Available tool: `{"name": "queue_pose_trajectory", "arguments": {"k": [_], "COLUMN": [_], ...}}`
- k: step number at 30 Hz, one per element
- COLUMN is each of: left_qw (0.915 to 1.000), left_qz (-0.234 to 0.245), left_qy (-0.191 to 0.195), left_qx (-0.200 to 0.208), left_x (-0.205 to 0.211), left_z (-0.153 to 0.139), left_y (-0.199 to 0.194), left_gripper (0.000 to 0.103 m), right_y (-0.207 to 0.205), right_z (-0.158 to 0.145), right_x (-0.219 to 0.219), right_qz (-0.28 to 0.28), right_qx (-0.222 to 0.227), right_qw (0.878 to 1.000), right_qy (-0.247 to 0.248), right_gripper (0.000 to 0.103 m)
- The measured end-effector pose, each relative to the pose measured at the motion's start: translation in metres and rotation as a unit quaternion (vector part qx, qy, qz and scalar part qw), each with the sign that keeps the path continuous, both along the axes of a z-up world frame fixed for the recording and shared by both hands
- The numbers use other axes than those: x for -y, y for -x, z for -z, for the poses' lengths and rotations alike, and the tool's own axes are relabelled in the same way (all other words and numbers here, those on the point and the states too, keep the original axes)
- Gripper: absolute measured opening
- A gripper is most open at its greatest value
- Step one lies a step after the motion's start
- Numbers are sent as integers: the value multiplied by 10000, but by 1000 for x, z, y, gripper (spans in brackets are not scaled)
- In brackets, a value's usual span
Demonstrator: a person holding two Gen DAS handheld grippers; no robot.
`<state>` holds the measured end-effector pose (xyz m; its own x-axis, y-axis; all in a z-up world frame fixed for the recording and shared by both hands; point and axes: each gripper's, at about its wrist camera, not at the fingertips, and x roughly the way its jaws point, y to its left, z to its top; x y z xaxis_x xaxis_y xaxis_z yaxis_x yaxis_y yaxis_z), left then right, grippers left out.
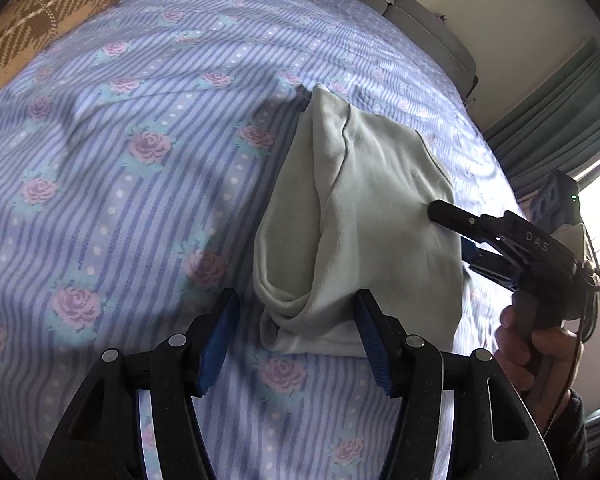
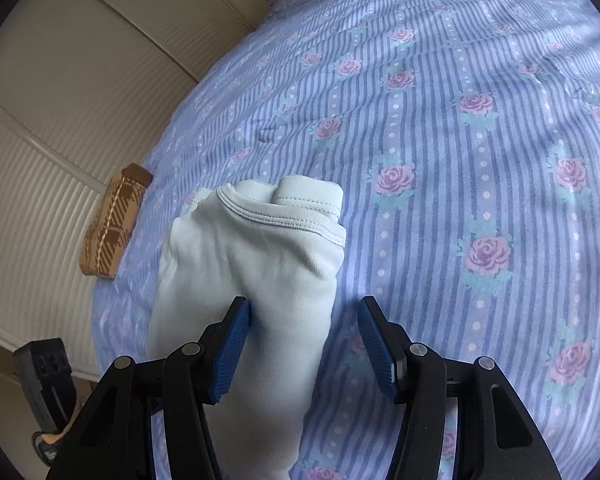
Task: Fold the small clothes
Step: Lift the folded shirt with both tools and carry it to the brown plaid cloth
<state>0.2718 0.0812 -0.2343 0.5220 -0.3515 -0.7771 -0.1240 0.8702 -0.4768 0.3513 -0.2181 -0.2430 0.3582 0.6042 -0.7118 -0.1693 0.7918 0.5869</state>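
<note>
A pale mint folded garment (image 1: 364, 216) lies on the bed. In the left wrist view my left gripper (image 1: 296, 320) is open, its blue pads on either side of the garment's near folded corner, not closed on it. My right gripper (image 1: 452, 232) comes in from the right with one finger on top of the cloth and the other below its edge. In the right wrist view the right gripper (image 2: 304, 332) is open, the garment (image 2: 260, 264) lying between its fingers against the left pad (image 2: 232, 352). The stitched hem faces away.
The bed has a blue striped sheet with pink roses (image 1: 140, 160). A brown plaid pillow (image 1: 40, 20) lies at the far corner; it also shows in the right wrist view (image 2: 112, 224). A padded headboard (image 2: 80, 80) and a curtained window (image 1: 572, 120) border the bed.
</note>
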Motion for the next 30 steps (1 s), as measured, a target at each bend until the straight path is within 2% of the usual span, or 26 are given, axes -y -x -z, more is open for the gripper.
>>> {"name": "queue_pose_trajectory", "arguments": {"k": [7, 9, 13, 16, 17, 18, 21, 25, 30], "left_qw": [9994, 9989, 9974, 9943, 9935, 9932, 9934, 9934, 9928], "left_qz": [-27, 9, -48, -143, -131, -129, -100, -45, -50], "left_qy": [327, 459, 713, 1055, 1129, 1156, 1145, 1145, 1168], "left_qx": [70, 61, 35, -12, -33, -34, 11, 104, 252], "left_x": [-2, 0, 1, -6, -7, -8, -7, -11, -24], "left_z": [4, 6, 10, 16, 17, 17, 12, 1, -24], "left_y": [-3, -4, -10, -14, -15, -15, -16, -12, -5], "left_gripper": [57, 50, 45, 32, 29, 27, 24, 23, 22], "right_y": [-14, -17, -23, -31, -34, -36, -37, -25, -14], "right_z": [5, 6, 9, 13, 15, 17, 21, 8, -22], "right_x": [-10, -11, -12, -10, -9, -9, -5, 0, -6], "right_qz": [-128, -181, -304, -278, -278, -281, -202, -64, -17], "right_qx": [-65, -78, -137, -264, -313, -379, -496, -351, -221], "right_qw": [9995, 9991, 9978, 9954, 9940, 9929, 9918, 9928, 9940], "right_qy": [-265, -385, -572, -876, -1006, -1089, -1165, -1143, -1068], "right_gripper": [57, 57, 57, 57, 52, 39, 19, 16, 15]}}
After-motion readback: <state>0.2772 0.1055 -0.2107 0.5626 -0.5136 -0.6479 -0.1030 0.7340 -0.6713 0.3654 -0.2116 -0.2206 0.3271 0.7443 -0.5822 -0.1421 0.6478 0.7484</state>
